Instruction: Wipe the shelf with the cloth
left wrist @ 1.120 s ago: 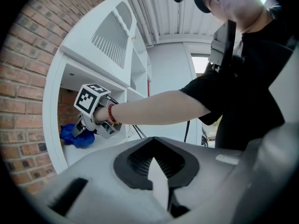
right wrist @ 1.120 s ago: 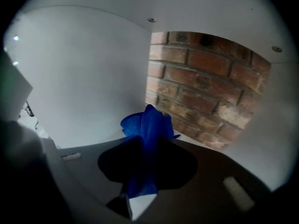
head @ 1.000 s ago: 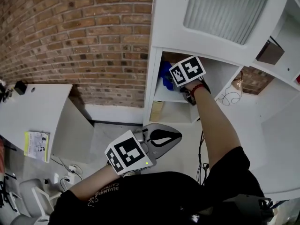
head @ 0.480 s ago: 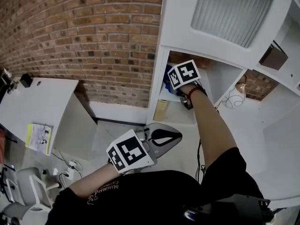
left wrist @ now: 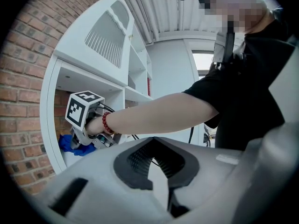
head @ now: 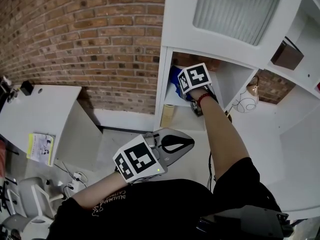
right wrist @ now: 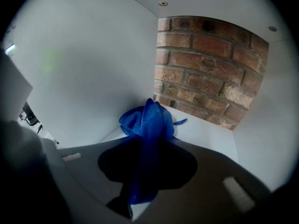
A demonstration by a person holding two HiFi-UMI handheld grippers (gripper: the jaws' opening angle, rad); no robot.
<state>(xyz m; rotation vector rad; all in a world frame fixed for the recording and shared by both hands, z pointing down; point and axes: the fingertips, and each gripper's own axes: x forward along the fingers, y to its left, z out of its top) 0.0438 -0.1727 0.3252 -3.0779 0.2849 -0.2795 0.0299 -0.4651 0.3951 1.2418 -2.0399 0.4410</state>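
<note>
The right gripper [head: 183, 87] reaches into the open compartment of the white shelf [head: 162, 79] at the upper centre of the head view. Its jaws are pressed on a blue cloth [right wrist: 147, 119]. The right gripper view shows this plainly. A strip of the cloth runs down through the dark opening between the jaws, and the rest bunches in a lump just past their tips. That lump rests on the white compartment floor, close to the left wall. A brick wall [right wrist: 210, 76] closes the back of the compartment. The arm runs from the compartment down to the person at the bottom of the frame, with a red bead bracelet [head: 202, 98] at the wrist.

The left gripper [head: 188, 143] hangs lower in the head view, below the shelf and well apart from it, over the pale floor. Its jaws meet at the tips with nothing between them. Only the floor shows through the opening behind the tips.

A ribbed frosted panel [head: 235, 6] sits above the compartment. At the left edge of the head view stands a white bench [head: 35, 109], and below it lies a yellow booklet [head: 40, 148].
</note>
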